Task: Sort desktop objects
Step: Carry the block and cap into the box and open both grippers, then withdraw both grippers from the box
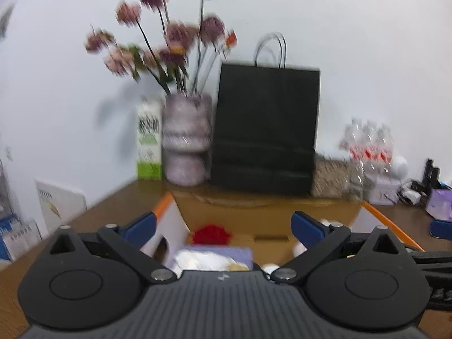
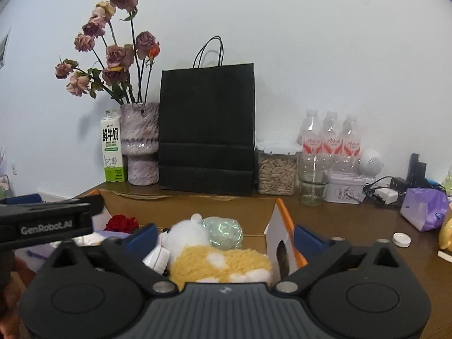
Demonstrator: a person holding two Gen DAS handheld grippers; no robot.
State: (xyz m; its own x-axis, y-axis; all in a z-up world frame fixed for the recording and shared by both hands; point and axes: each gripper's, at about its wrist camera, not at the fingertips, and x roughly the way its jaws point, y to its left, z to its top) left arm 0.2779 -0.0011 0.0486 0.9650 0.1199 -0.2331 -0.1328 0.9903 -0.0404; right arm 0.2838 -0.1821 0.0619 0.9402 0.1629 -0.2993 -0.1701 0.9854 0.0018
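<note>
An open cardboard box (image 1: 268,214) with orange-edged flaps sits on the brown desk. In the left wrist view it holds a red flower (image 1: 210,234) and a purple pack with white tissue (image 1: 209,258). My left gripper (image 1: 224,226) hovers over the box, open, with nothing between its blue fingers. In the right wrist view a yellow and white plush toy (image 2: 214,260), a shiny greenish ball (image 2: 224,231) and a white cap-like piece (image 2: 156,257) lie in the box (image 2: 278,226). My right gripper (image 2: 226,237) is open above the plush. The left gripper's body (image 2: 45,220) shows at the left.
Along the wall stand a milk carton (image 2: 113,147), a vase of dried roses (image 2: 139,144), a black paper bag (image 2: 207,130), a seed jar (image 2: 276,169), a glass (image 2: 313,179) and water bottles (image 2: 330,135). A purple tissue pack (image 2: 423,209) and a white lid (image 2: 401,239) lie at the right.
</note>
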